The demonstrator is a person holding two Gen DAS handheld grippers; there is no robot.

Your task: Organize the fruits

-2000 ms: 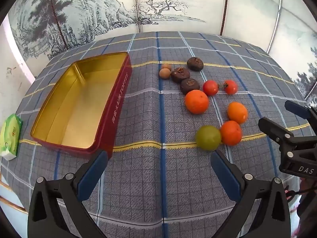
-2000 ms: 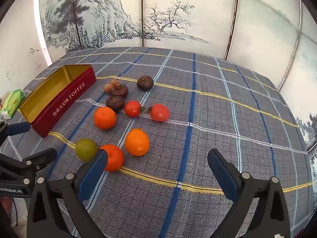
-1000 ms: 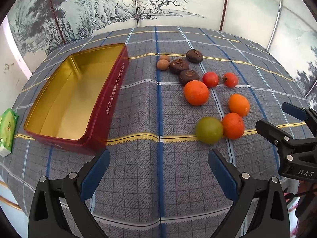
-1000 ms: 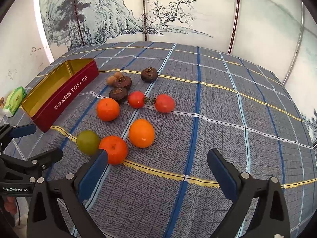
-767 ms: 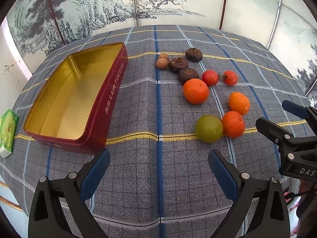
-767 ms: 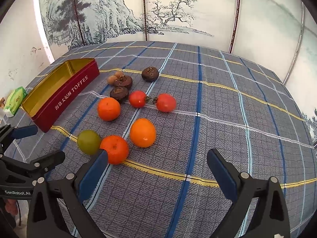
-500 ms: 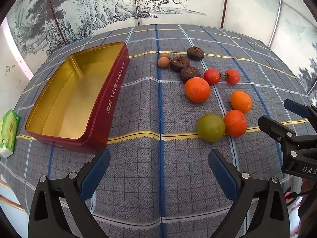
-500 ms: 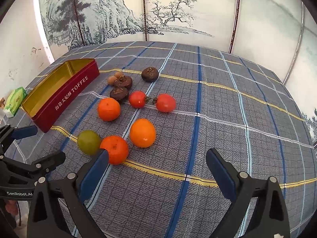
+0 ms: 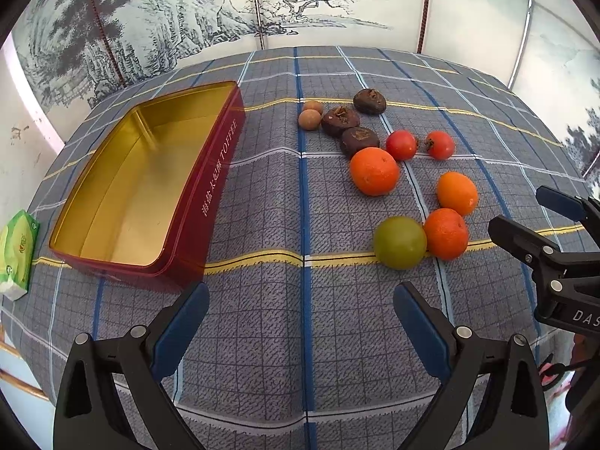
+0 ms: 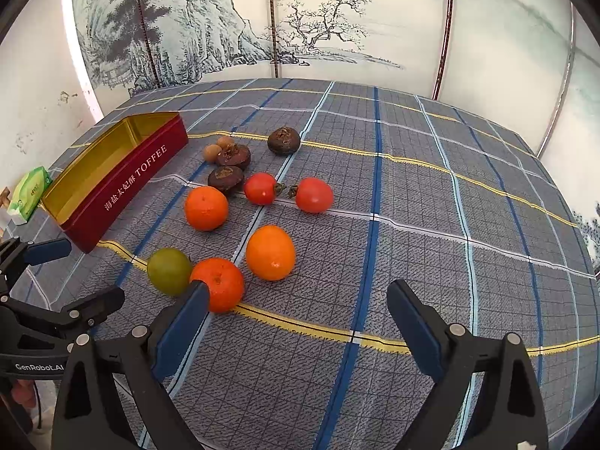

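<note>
Round glossy fruits (image 9: 374, 171) beside rectangular metal toffee tin (image 9: 210, 187)

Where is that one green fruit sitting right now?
The green fruit lies on the checked cloth, touching an orange fruit on its right in the left wrist view, well right of the red toffee tin.

Right gripper (image 10: 296, 303) jaws wide apart and just narrowing with nothing between them, green fruit (image 10: 169, 270) touching a tangerine (image 10: 219, 284) at ten o'clock, red toffee tin (image 10: 123, 182) beyond, plaid tablecloth (image 10: 412, 195) underneath
</note>
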